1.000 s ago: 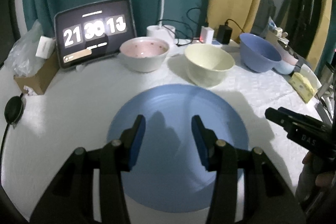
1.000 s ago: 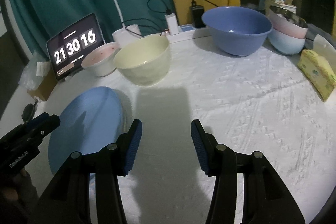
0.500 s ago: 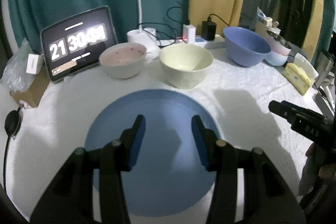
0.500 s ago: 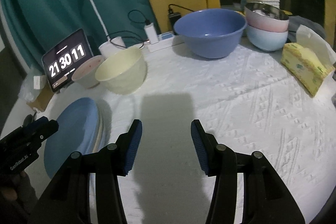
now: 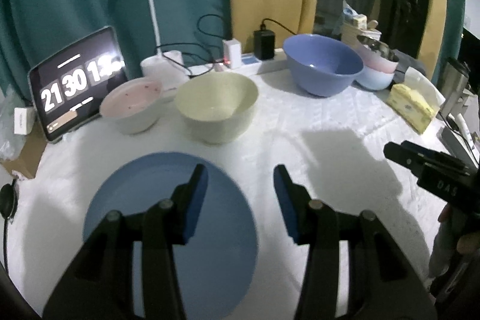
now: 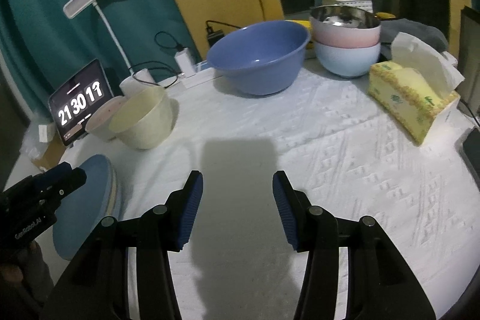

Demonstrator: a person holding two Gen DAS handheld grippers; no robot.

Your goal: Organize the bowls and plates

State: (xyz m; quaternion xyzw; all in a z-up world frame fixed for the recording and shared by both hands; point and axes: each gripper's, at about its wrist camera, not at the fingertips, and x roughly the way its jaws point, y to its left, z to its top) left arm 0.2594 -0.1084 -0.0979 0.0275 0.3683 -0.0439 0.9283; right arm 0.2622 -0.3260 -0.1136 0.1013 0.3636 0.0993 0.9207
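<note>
Plates and bowls are spread across my white tablecloth (image 6: pixel 345 146), and I read them from the left. The blue plate (image 5: pixel 168 218) lies flat nearest me at the left, the top of a low stack whose paler edges show in the right wrist view. My left gripper (image 5: pixel 240 200) hangs over its right rim, jaws partly apart with nothing between them. Behind the plate stand the pink speckled bowl (image 5: pixel 132 104) and, just beside it, the cream bowl (image 5: pixel 216 107). Further right, well apart from those, sits the large blue bowl (image 6: pixel 258 59), and right of it a stack of bowls (image 6: pixel 345 50), a steel-lined pink one nested in a pale blue one. My right gripper (image 6: pixel 237 209) hovers over bare cloth, also partly open and empty.

The relation that matters, as I judge it: the cream bowl lies straight ahead of the left gripper and slightly left, rim up, so the left hand is the nearer one for it. The large blue bowl lies ahead of the right gripper, which suits that side better.
</note>
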